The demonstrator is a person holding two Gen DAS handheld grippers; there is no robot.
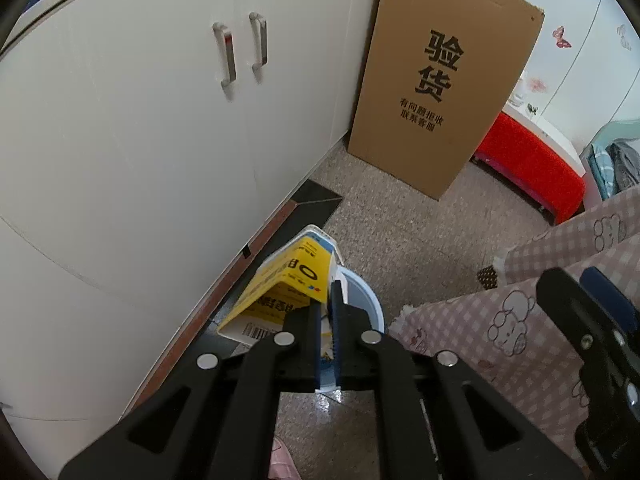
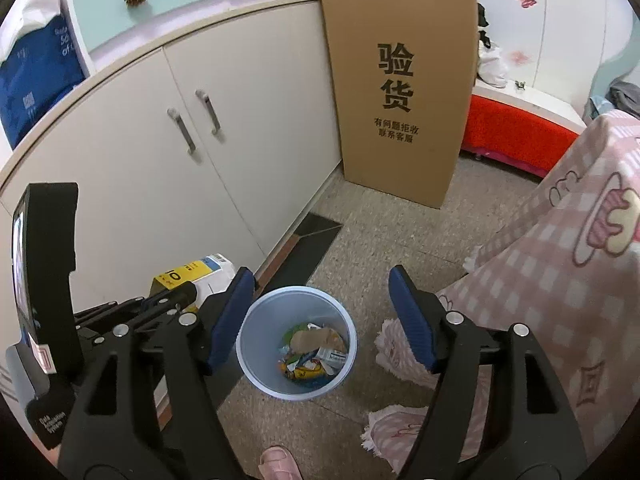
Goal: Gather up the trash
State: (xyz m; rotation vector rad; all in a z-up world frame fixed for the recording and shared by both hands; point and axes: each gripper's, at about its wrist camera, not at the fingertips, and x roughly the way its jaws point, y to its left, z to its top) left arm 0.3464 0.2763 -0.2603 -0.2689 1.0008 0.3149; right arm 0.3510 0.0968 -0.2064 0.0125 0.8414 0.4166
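The pale blue round plastic waste bin [image 2: 296, 343] stands on the speckled grey floor [image 2: 400, 240] in a narrow lane. On one side the white cabinet with two metal handles [image 2: 192, 128] runs along, with a dark strip at its foot; on the other side the pink checked blanket with cartoon figures [image 2: 568, 280] hangs down to the floor, its fringed edge just beside the bin. At the far end a tall brown cardboard sheet printed with black characters [image 2: 400, 88] leans upright against the cabinet's end, and a red upholstered bench [image 2: 516, 132] sits behind it. Bare floor lies between bin and cardboard. A pink slipper [image 2: 280, 462] shows at the lower edge, near the bin.

The bin's mouth is open and unobstructed; crumpled wrappers and a scrap of brown paper lie at its bottom.

The left tool [image 1: 329, 292] is clamped on the yellow, white and blue folded carton [image 1: 284, 284], its blue pads pressed close on the carton's edge. The carton is creased into a tent shape, with a barcode on its white flap, and hangs above the bin's cabinet-side rim.

The right tool [image 2: 322, 300] stands with its jaws wide apart, nothing between them, above the bin.
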